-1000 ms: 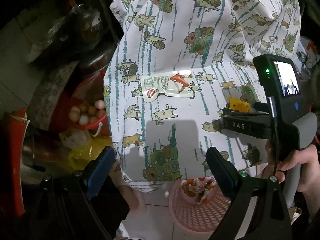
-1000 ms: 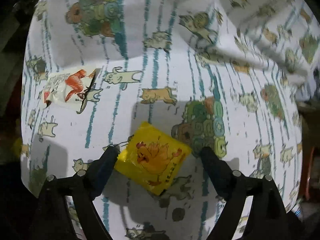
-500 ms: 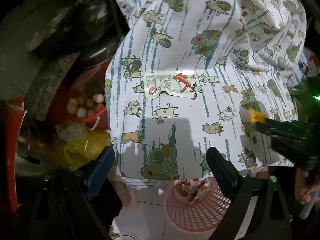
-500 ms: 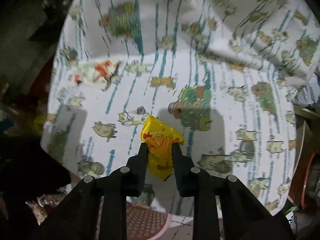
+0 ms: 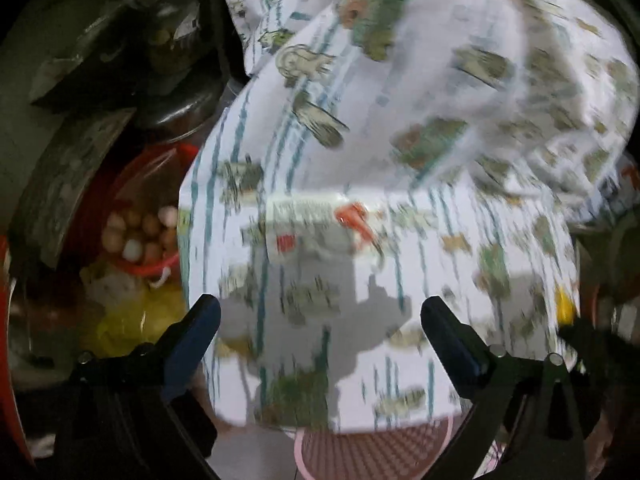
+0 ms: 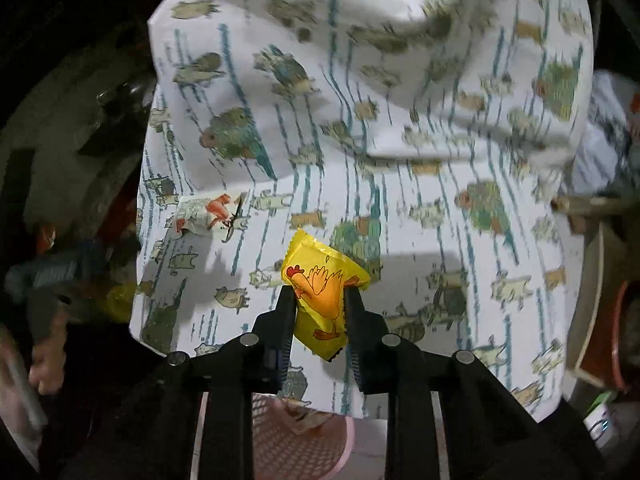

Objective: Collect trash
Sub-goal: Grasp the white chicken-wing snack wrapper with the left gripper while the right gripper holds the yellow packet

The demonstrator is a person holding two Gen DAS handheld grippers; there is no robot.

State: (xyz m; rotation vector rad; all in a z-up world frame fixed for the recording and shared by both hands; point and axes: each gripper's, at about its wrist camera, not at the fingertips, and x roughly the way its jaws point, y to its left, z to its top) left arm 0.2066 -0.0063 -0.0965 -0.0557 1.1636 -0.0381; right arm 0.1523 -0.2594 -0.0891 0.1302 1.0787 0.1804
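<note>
The right claw (image 6: 320,312) pinches the yellow chicken wrapper (image 6: 324,284) upright, clear of the bench cloth (image 6: 400,140). The pink basket (image 6: 304,436) sits directly below and behind its tips. The left claw (image 5: 320,320), jaws just widened and empty, faces the white wrapper (image 5: 320,228) lying crosswise ahead.

I see wrapper (image 6: 210,216) on tablecloth (image 6: 400,120), far left of packet (image 6: 324,292); basket (image 6: 304,440) below table's near edge.
</note>
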